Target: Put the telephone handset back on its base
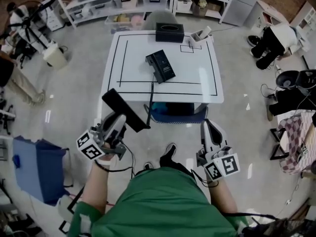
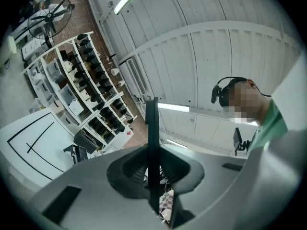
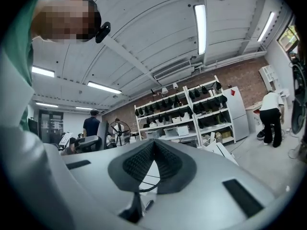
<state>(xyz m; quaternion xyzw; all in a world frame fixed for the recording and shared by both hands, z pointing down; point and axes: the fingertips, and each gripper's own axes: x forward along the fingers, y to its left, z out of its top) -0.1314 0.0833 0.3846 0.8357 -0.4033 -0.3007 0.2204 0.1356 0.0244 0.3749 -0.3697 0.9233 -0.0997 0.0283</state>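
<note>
Nearest the person, the left tool (image 1: pixel 118 123) is clenched on the black telephone handset (image 1: pixel 126 110), its pads pressed against the thin edge, so the pick-up looks done. The handset hangs in the air just short of the white counter's (image 1: pixel 200 85) front edge, tilted and not yet over it. The right tool (image 1: pixel 209 132) is at the same near side, jaws together on nothing. Farther off, the black base (image 1: pixel 160 65) sits near the counter's middle, bare. Carrying the handset across and seating it remain to be done.
</note>
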